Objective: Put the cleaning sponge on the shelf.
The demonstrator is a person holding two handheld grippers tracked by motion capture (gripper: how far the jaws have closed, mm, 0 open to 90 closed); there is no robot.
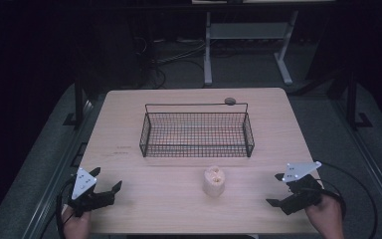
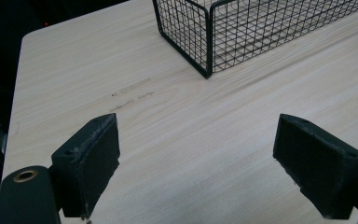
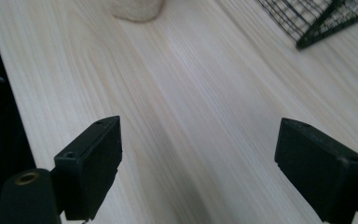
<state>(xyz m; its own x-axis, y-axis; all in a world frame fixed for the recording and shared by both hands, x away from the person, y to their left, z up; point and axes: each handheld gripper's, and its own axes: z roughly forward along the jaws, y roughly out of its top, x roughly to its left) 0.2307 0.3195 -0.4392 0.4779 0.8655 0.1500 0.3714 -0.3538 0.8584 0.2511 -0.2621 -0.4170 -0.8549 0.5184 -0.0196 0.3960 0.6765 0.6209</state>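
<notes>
**Both grippers spread and empty; pale object stands alone in front of the basket**

The left gripper (image 1: 105, 182) sits over the near left corner of the wooden table (image 1: 129, 124), held by a hand (image 1: 74, 223) entering from the bottom edge. Its jaws stand wide apart with nothing between them; in the left gripper view only bare tabletop lies in the gap.

The right gripper (image 1: 276, 189) sits over the near right corner, held by the other hand (image 1: 326, 215). Its jaws are likewise spread, holding nothing.

A small pale, beige object (image 1: 214, 180) stands on the table between the two grippers, well apart from each. Its exact nature cannot be determined. It sits just in front of the black wire basket (image 1: 196, 149), outside it and not touching it. The basket occupies the table's centre; a small dark round item (image 1: 230, 101) rests behind its far rim.
</notes>
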